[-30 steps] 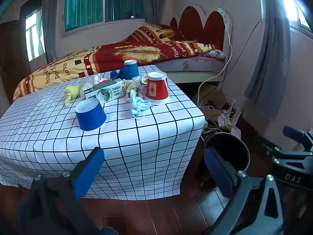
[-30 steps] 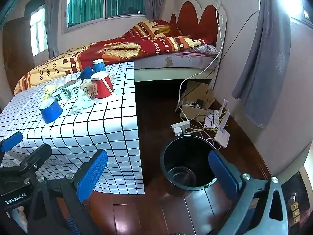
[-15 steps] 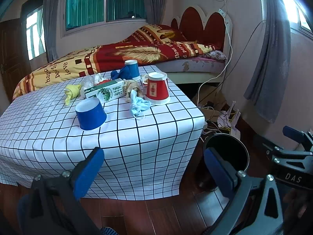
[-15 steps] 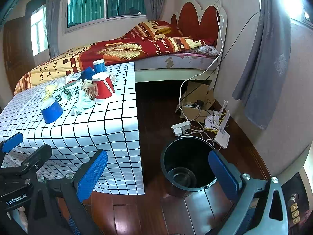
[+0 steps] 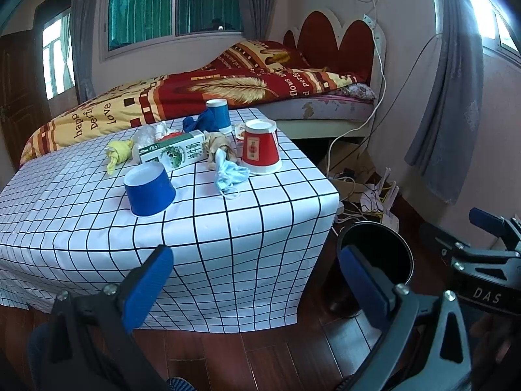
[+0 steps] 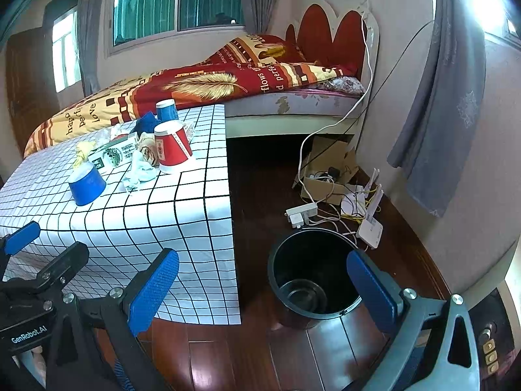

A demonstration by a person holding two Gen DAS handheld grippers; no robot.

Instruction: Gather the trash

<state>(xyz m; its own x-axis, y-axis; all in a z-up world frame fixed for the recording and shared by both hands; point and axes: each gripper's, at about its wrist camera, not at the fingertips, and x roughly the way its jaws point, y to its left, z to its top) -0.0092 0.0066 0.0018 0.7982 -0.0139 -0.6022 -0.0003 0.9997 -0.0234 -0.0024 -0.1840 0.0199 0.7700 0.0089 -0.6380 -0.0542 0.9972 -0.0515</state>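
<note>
— On the checked white tablecloth (image 5: pixel 228 215), ahead of both grippers, was where the trash lay: an upturned blue paper cup (image 5: pixel 149 188) nearest me, then a crumpled pale-blue face mask (image 5: pixel 229 173), an upturned red paper cup (image 5: pixel 261 151), a green-and-white carton (image 5: pixel 172 153) lying on its side, a yellow wad (image 5: pixel 118 153) and a second blue cup (image 5: pixel 218 114) at the far edge.

— And your fingers?

— I had both pairs spread wide and holding nothing: the left gripper (image 5: pixel 257 283) and the right gripper (image 6: pixel 263 288) alike.

— Which hand was better placed?

— The left, I judged. From its camera the near blue cup sat up and slightly left of the fingers, well apart from them, with the table front between. The right gripper faced the round black plastic bin (image 6: pixel 314 275) on the wooden floor, just beside the table's right corner, and the cups lay far to its upper left.

— Any axis to mind?

— The carton's long axis ran left to right across my left view, so I would have closed across its short side.
</note>
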